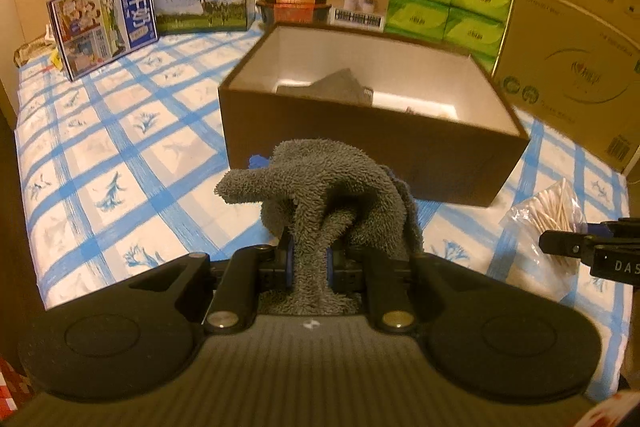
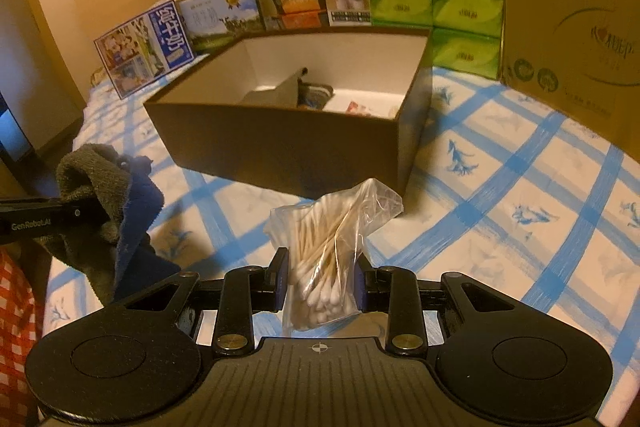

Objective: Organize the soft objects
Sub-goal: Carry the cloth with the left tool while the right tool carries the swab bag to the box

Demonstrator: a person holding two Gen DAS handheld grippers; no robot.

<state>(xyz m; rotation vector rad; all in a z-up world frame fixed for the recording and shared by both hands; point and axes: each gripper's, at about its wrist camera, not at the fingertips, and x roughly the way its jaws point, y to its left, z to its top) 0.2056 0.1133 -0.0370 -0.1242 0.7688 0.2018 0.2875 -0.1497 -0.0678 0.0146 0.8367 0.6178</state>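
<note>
Closest to the left wrist camera, the left gripper (image 1: 310,259) is clenched on a grey terry towel (image 1: 324,187), whose pile bunches up above the fingers and flops over to both sides, with a scrap of blue cloth showing behind it. Beyond the towel stands the brown open box (image 1: 360,143) on the blue-checked bedspread (image 1: 100,147). Inside the box lies a folded grey cloth (image 1: 336,85) and some small items too blurred to name. At the far right edge of this view the bag of cotton swabs (image 1: 548,215) appears with the other gripper's finger beside it. Milk cartons, green tissue packs (image 1: 444,3) and a large cardboard carton (image 1: 568,39) line the back.

Nearest the right wrist camera, the right gripper (image 2: 320,283) grasps the clear bag of swabs, its fingers pressed against the plastic on either side, the bag held upright above the bedspread. The box sits just ahead, its near wall facing the camera, with the grey cloth and a few colourful items at the bottom. To the left, the towel hangs from the left gripper's finger.

Judging by this, the task is partly done: some things are already in the box, while the towel and the swabs are both held outside it, short of the rim, and have yet to go in.
</note>
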